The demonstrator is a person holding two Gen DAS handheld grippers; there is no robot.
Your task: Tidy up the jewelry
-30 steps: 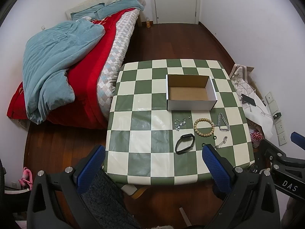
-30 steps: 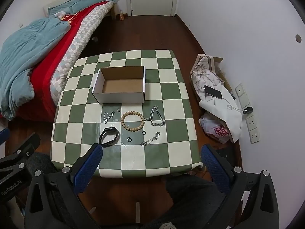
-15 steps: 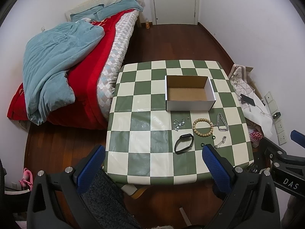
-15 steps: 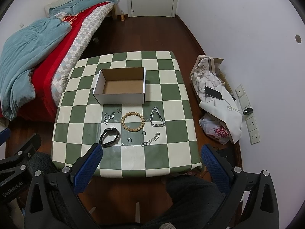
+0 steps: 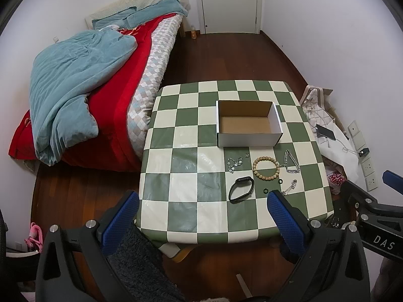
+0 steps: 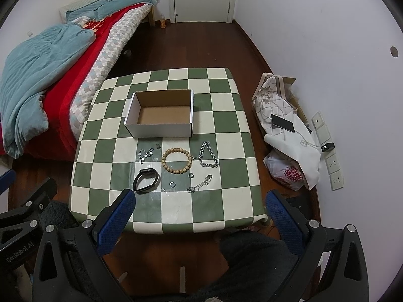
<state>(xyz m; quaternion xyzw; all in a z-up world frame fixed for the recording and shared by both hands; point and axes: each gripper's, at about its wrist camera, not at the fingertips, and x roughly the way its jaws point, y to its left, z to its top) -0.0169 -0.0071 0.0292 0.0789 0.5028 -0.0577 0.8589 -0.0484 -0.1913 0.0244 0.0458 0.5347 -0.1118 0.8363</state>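
I am at the start: both hand-held grippers, left (image 5: 201,209) and right (image 6: 200,207), are spread and hold nothing. The jewelry lies mid-frame on the worktop (image 6: 226,209), below the empty box (image 6: 161,125). Next I should descend onto the bead bracelet (image 6: 175,160).

Counter (image 5: 176,176) with a green-and-cream checkered covering, centre of the frame, standing on a dark wooden floor (image 5: 226,58). Bed (image 5: 121,95) at upper left, alongside the counter's left edge: red quilt, diamond-patterned mattress side, and a rumpled blue blanket (image 5: 70,80) piled on top. White door (image 5: 228,2) at top centre, closed; a small orange bottle (image 6: 163,22) stands on the floor just left of it. At right, against the white wall: a patterned bag (image 6: 270,100), a dark phone (image 6: 283,123) lying on white cloth, a red-printed plastic bag (image 6: 289,173), and wall sockets (image 6: 336,180). Pink item (image 5: 34,236) at lower left, partly hidden.
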